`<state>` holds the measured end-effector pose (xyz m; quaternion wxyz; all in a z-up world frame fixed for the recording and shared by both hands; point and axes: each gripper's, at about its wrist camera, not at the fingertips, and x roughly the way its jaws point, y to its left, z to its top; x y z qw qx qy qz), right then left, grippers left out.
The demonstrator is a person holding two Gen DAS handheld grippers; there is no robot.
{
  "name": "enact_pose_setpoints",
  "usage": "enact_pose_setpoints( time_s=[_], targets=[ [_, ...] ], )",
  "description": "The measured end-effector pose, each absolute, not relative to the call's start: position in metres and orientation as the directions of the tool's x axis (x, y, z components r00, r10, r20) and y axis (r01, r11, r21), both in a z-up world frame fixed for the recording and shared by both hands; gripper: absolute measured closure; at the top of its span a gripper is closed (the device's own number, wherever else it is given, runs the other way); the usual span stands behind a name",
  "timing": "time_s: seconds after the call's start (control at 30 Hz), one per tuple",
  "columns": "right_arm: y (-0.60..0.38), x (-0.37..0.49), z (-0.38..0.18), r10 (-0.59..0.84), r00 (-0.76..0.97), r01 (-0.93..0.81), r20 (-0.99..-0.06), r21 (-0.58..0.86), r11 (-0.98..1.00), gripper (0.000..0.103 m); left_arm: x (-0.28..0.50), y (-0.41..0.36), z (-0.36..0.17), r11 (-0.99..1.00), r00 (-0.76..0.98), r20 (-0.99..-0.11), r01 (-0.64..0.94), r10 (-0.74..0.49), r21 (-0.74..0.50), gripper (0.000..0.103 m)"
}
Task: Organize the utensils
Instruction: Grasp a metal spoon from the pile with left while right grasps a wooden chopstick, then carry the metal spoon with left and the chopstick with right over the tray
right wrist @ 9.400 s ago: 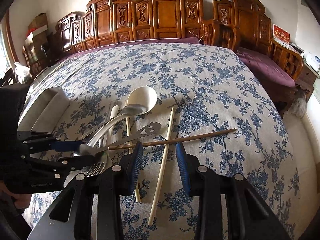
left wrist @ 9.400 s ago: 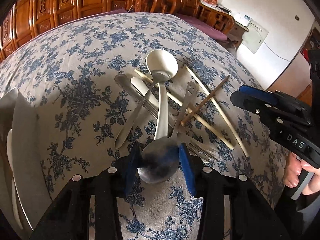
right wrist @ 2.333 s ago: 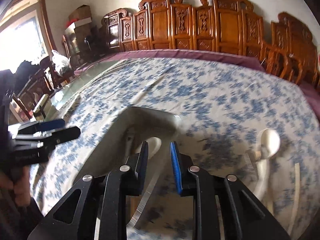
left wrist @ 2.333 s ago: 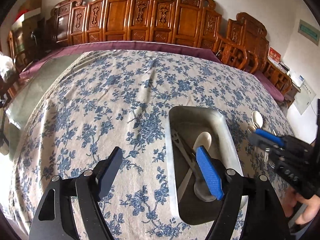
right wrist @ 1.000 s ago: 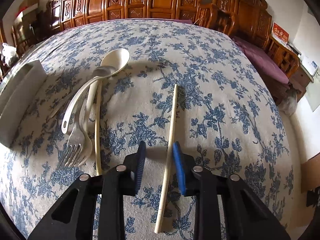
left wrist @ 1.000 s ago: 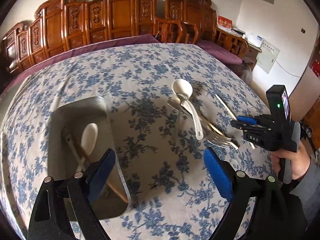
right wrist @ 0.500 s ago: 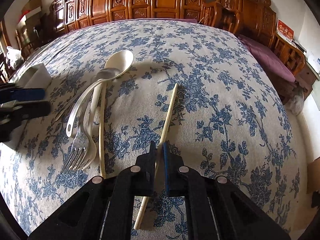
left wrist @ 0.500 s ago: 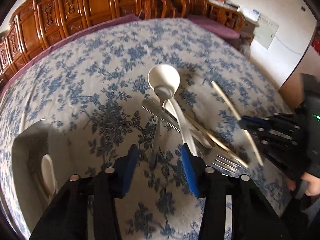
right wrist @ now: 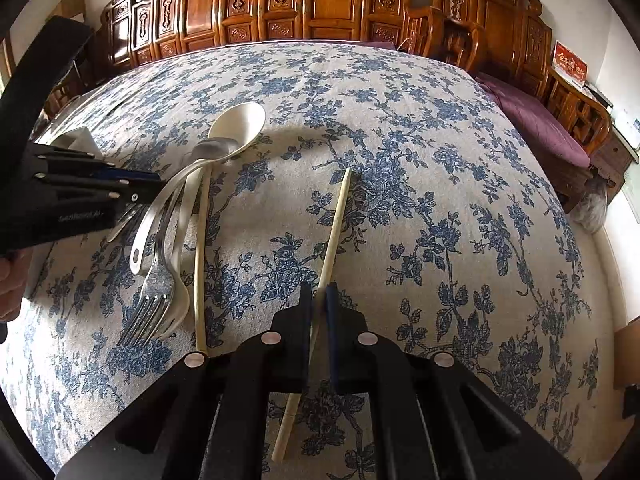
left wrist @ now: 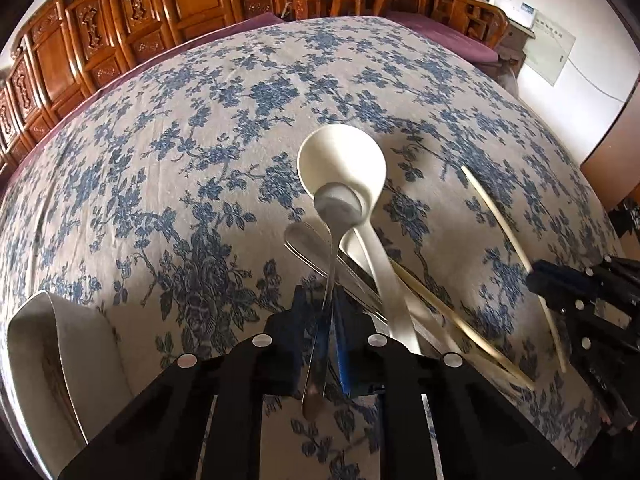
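My left gripper (left wrist: 320, 300) is shut on the handle of a small metal spoon (left wrist: 335, 204), whose bowl rests in a large white spoon (left wrist: 340, 160). A white-handled spoon, a fork (right wrist: 146, 304) and a cream chopstick (right wrist: 200, 256) lie in the same pile. My right gripper (right wrist: 318, 300) is shut on a second cream chopstick (right wrist: 336, 216) that lies apart on the cloth. The left gripper also shows in the right wrist view (right wrist: 132, 192), and the right gripper shows in the left wrist view (left wrist: 536, 276).
The table wears a blue floral cloth (left wrist: 200, 160). A metal tray (left wrist: 60, 348) sits at the left edge of the left wrist view. Carved wooden chairs (right wrist: 320, 4) ring the far side. A purple-cushioned bench (right wrist: 536, 120) stands on the right.
My left gripper has moved from the tray to the pile and closed on the metal spoon's handle. My right gripper has closed fully on the lone chopstick.
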<state>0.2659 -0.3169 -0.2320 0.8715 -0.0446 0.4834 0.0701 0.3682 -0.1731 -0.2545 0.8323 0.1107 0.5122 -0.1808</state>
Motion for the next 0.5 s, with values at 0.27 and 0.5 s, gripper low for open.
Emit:
enact_pose_setpoints(
  time_s=[0.27,0.5],
  targets=[
    [-0.318,0.269,-0.233,0.053,0.532,-0.150,-0.845,-0.033,0.988,0.094,0.360,-0.166,-0.245,0.908,0.450,-0.871,0.418,-0.198,0.009,0.099],
    [-0.318,0.271,-0.234,0.058,0.533,-0.148,-0.844,-0.025,0.989,0.097,0.342,-0.157,-0.214,0.907,0.499,-0.838,0.420,-0.220,0.012,0.099]
  ],
)
